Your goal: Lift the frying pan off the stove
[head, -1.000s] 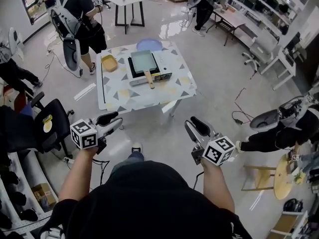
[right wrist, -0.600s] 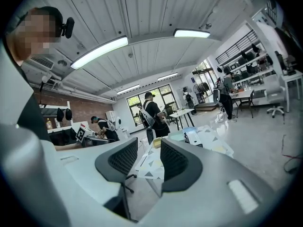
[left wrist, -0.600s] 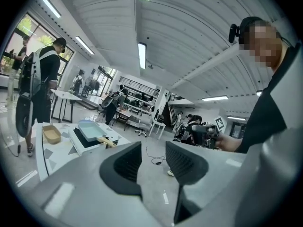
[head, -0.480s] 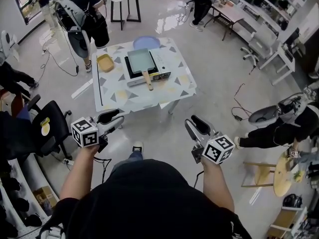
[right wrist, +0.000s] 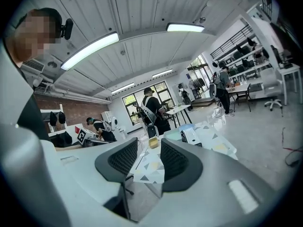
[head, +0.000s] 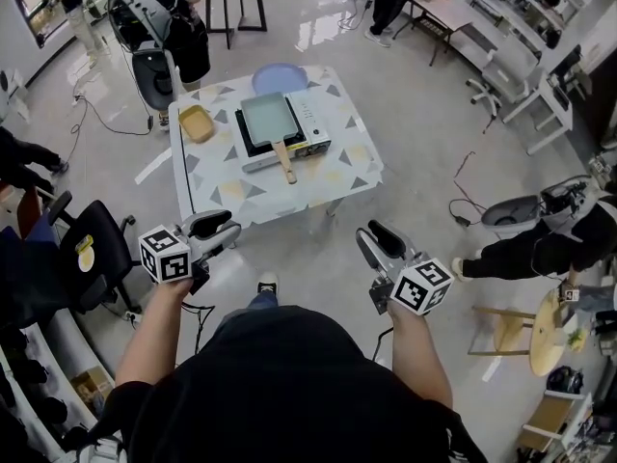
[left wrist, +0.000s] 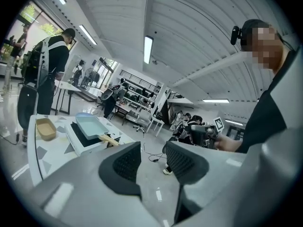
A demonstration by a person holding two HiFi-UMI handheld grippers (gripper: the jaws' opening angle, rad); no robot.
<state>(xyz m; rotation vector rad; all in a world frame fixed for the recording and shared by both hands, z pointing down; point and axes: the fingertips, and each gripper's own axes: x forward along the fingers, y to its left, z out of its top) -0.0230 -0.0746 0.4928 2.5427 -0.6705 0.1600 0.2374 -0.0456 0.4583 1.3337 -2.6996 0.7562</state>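
A rectangular pale-green frying pan (head: 268, 117) with a wooden handle (head: 285, 161) rests on a white portable stove (head: 289, 139), on a low patterned table (head: 318, 186) well ahead of me. The pan (left wrist: 90, 126) and the stove (left wrist: 85, 141) also show in the left gripper view. Both grippers hang over the floor, short of the table's near edge. My left gripper (head: 224, 230) is open and empty. My right gripper (head: 374, 244) is open and empty too. In the right gripper view the table (right wrist: 154, 164) shows between the jaws.
On the table sit a blue plate (head: 281, 76) behind the stove and a tan tray (head: 196, 122) to its left. A black chair (head: 92, 254) stands at my left. People stand beyond the table, and one crouches at right (head: 521, 249). A wooden stool (head: 540, 331) is at right.
The view has shifted forward: the table with pan and stove sits lower and nearer in the head view. Both grippers keep the same open pose in front of me.
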